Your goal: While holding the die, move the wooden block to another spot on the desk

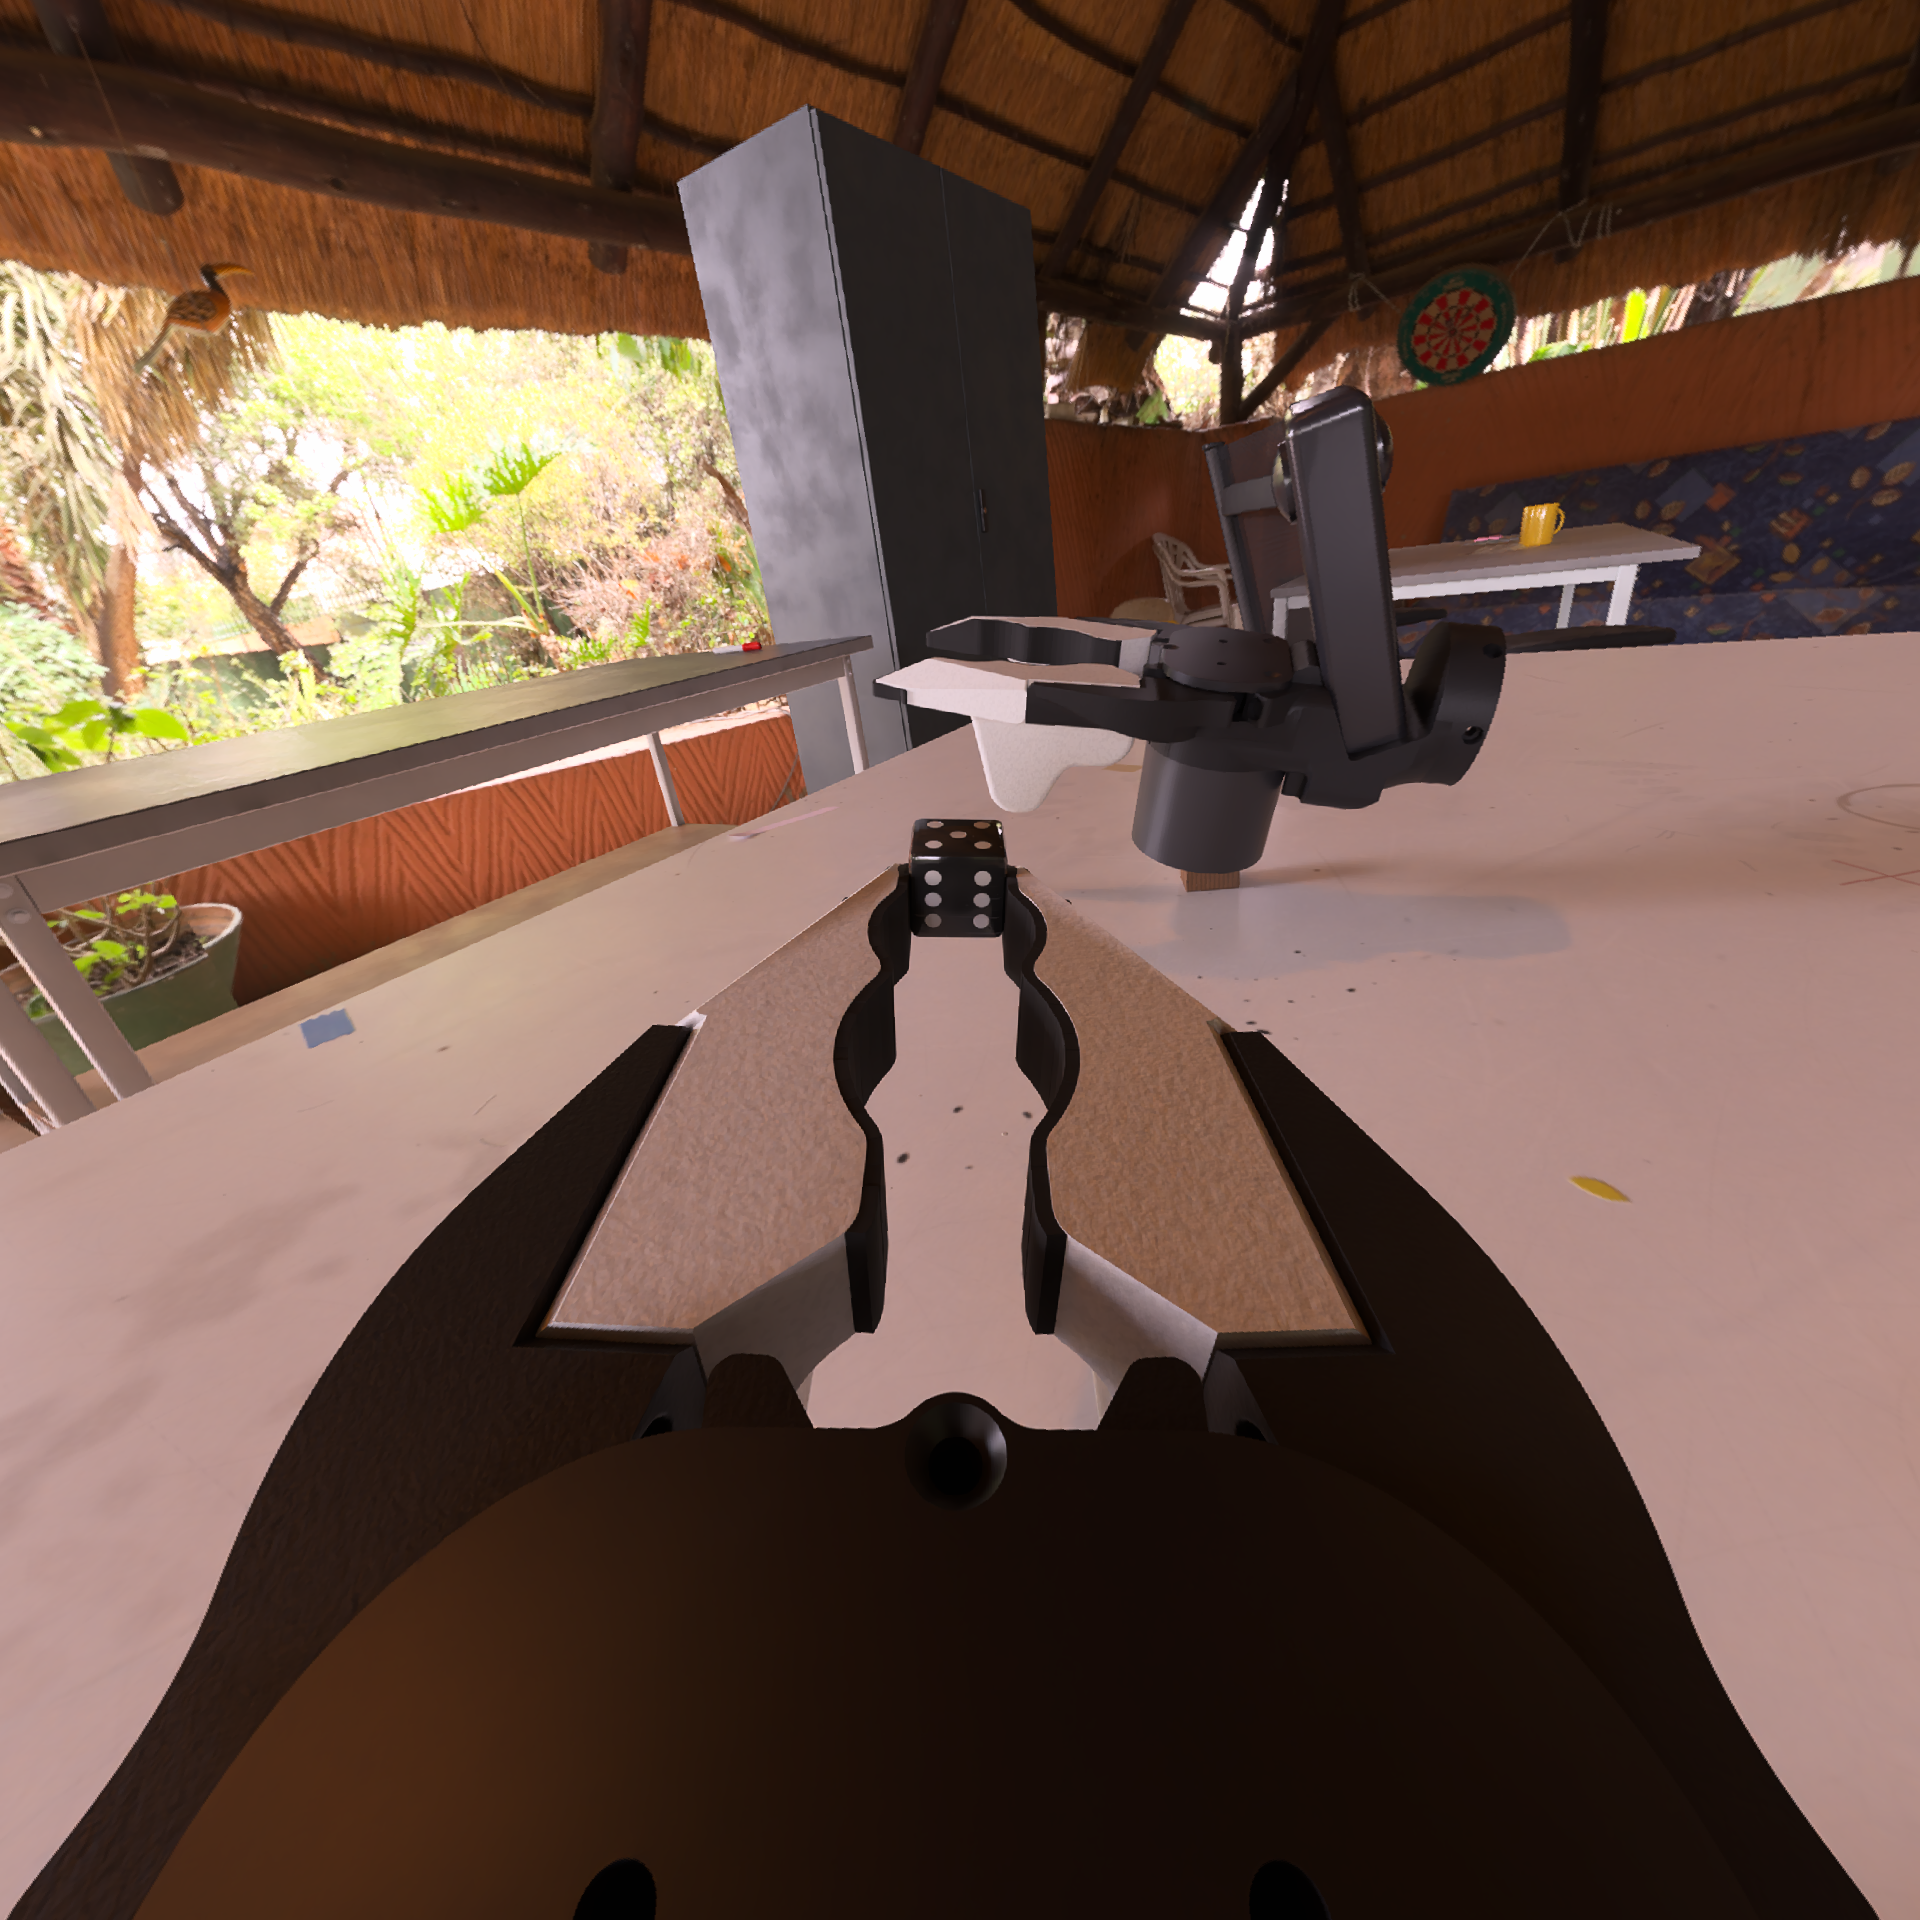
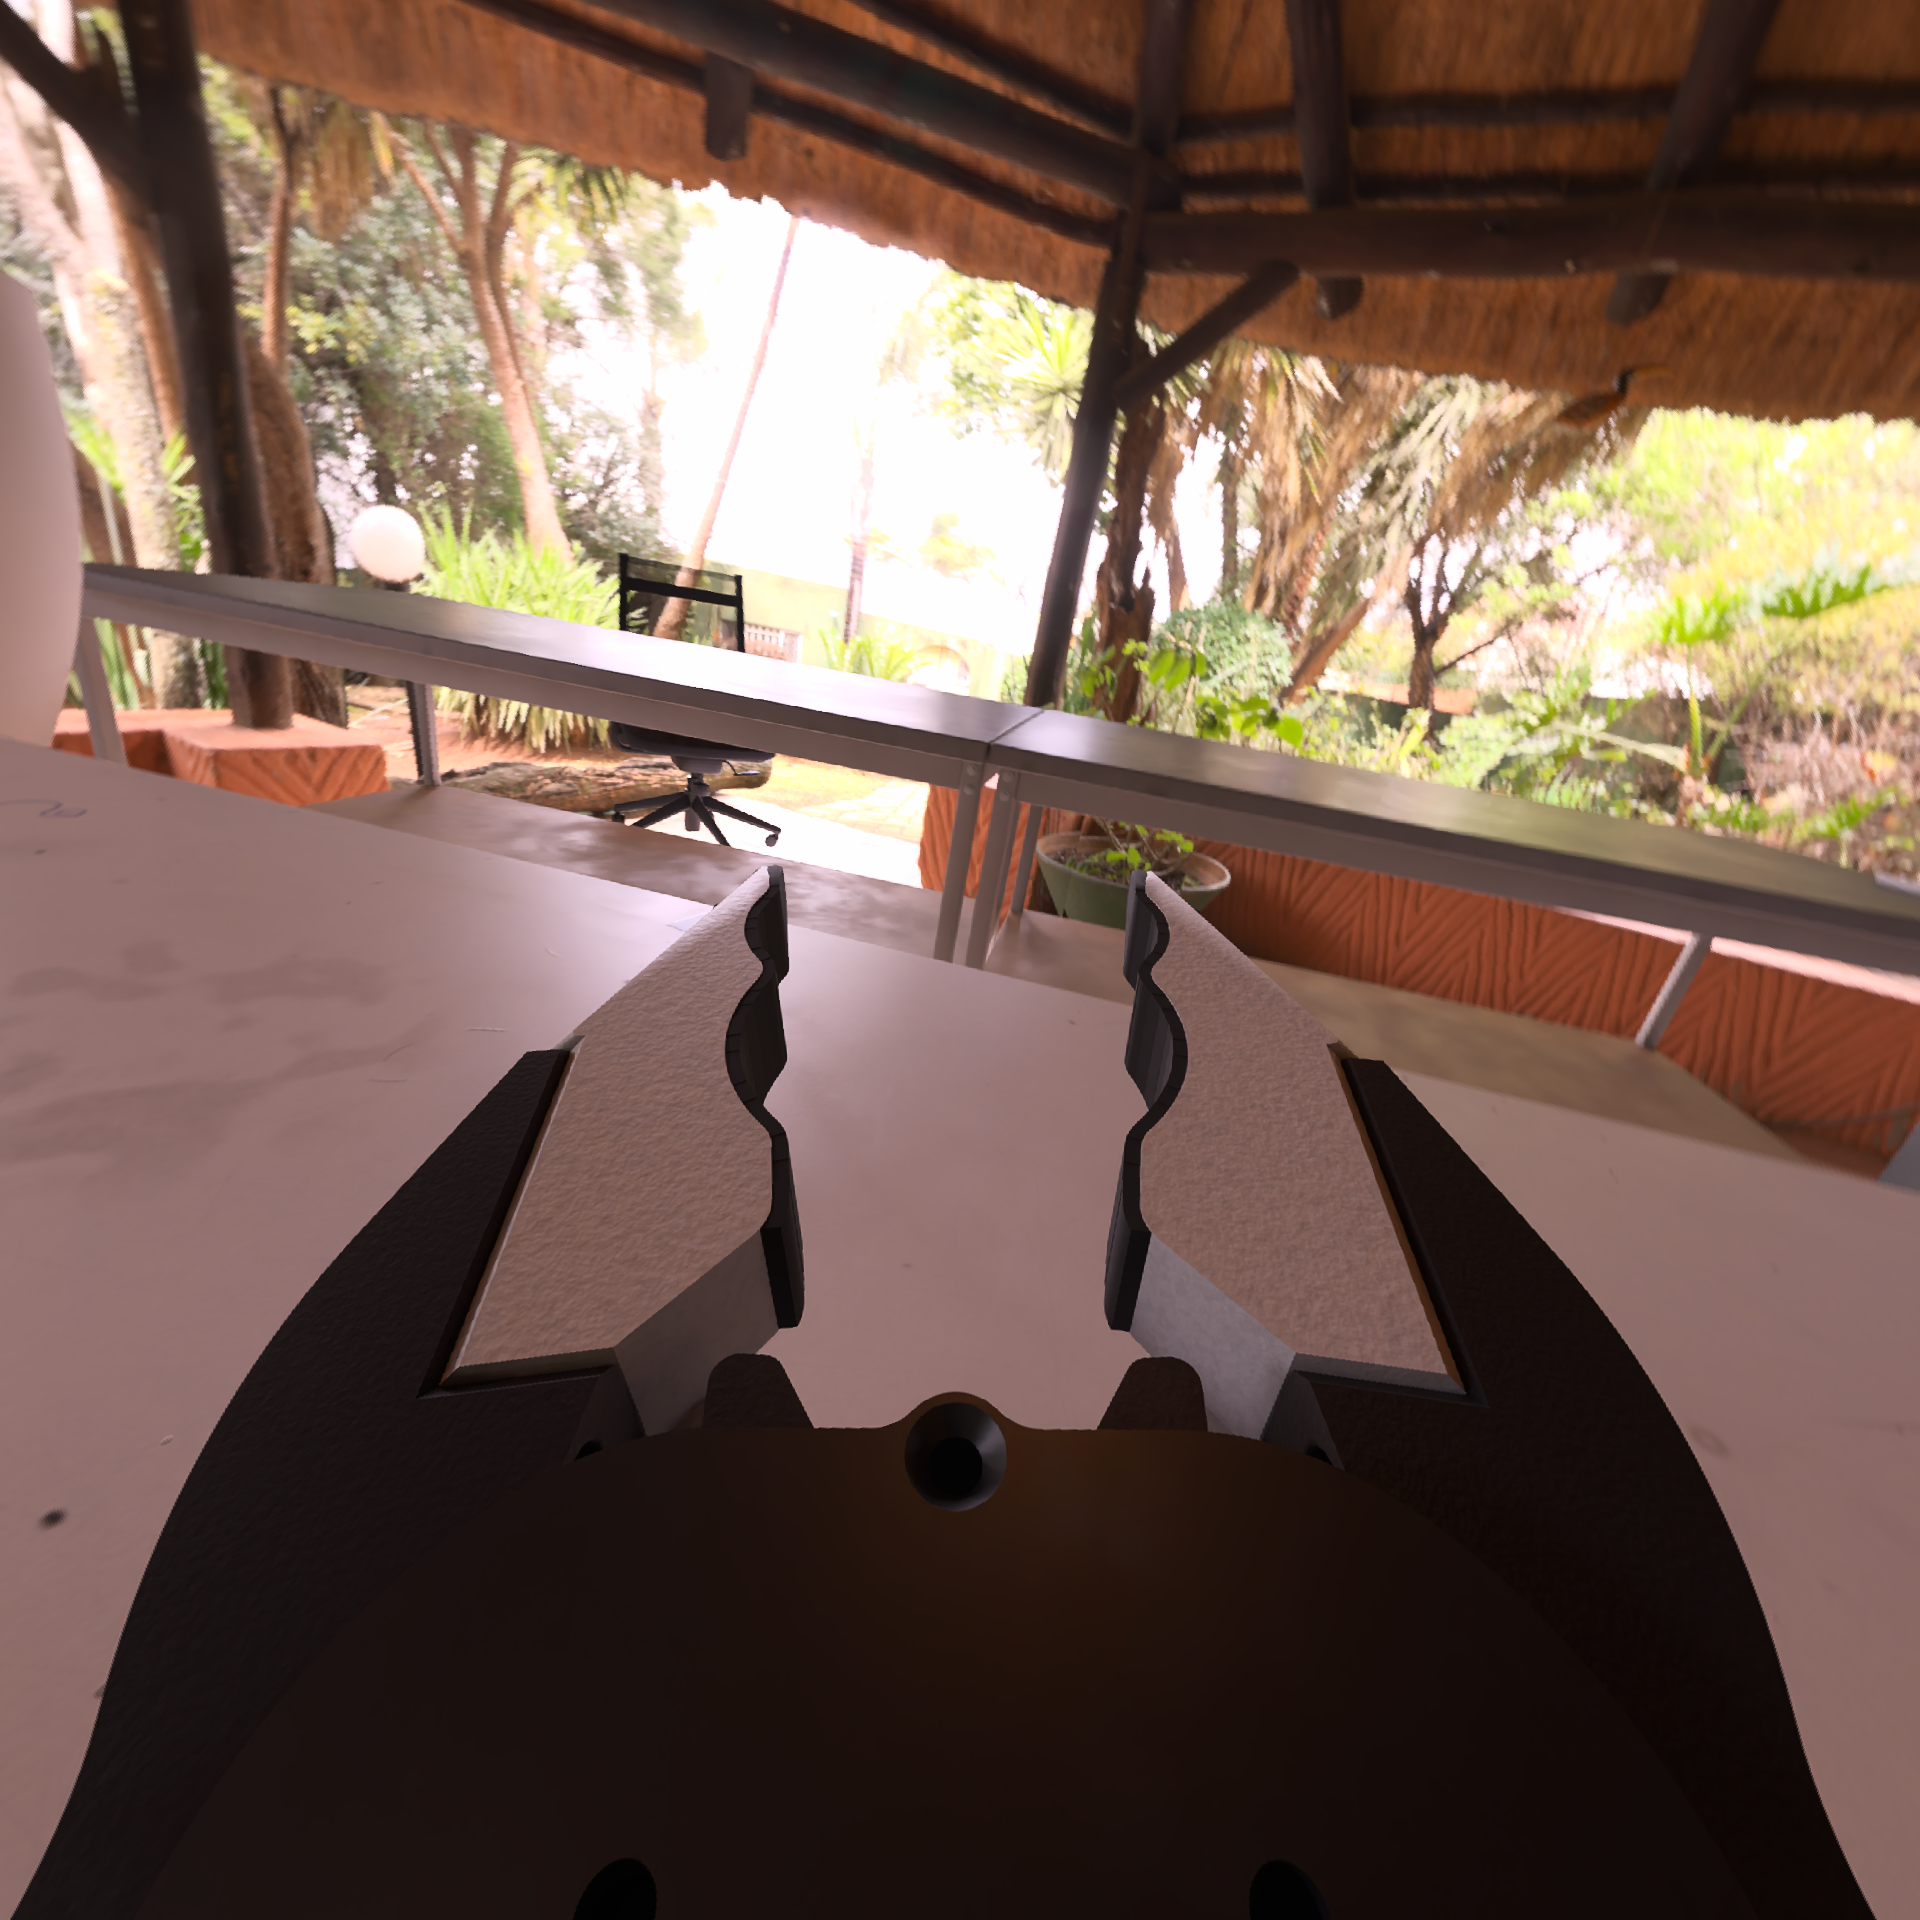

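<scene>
In the left wrist view my left gripper [image 1: 957,894] is shut on a black die [image 1: 957,878] with white pips, held at the fingertips just above the pale desk [image 1: 1455,1143]. The right gripper [image 1: 914,655] hovers beyond it, to the right, fingers pointing left. A small part of the wooden block [image 1: 1214,881] shows on the desk under the right gripper's body; the rest is hidden. In the right wrist view my right gripper [image 2: 956,894] is open and empty above the desk [image 2: 312,1039]. The block and die do not show there.
A long grey table [image 1: 416,738] stands past the desk's far left edge, also in the right wrist view [image 2: 1351,790]. A tall grey cabinet [image 1: 883,416] stands behind the desk. A white table with a yellow mug [image 1: 1540,524] is far right. A plant pot [image 2: 1127,878] sits beyond the edge.
</scene>
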You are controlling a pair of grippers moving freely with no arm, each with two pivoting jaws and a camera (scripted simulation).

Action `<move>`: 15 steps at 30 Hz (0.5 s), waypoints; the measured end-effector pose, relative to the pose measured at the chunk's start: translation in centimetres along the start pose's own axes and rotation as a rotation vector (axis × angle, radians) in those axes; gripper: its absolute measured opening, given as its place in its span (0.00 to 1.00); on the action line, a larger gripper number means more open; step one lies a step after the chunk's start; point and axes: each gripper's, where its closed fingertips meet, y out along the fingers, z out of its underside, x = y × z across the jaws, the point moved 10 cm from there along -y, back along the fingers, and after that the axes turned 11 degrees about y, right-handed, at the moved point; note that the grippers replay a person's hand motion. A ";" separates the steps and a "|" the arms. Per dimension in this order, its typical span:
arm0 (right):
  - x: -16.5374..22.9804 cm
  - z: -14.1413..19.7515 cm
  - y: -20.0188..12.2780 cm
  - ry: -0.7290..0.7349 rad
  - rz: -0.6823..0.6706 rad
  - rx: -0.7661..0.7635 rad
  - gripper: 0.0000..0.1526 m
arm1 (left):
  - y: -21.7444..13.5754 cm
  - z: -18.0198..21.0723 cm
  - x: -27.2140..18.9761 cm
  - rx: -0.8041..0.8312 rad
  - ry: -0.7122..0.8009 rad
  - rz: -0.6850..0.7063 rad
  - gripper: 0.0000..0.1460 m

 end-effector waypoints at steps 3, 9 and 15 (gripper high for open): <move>-0.8 0.0 0.0 0.044 0.031 0.008 0.43 | 0.0 0.0 0.0 0.002 -0.001 -0.001 0.11; 5.1 -0.2 -1.1 -0.280 -0.293 0.040 0.38 | 0.0 0.1 0.2 0.003 -0.006 -0.009 0.11; 9.6 0.0 -3.2 -0.352 -0.445 0.145 0.29 | 0.0 0.0 0.1 -0.003 0.001 -0.012 0.11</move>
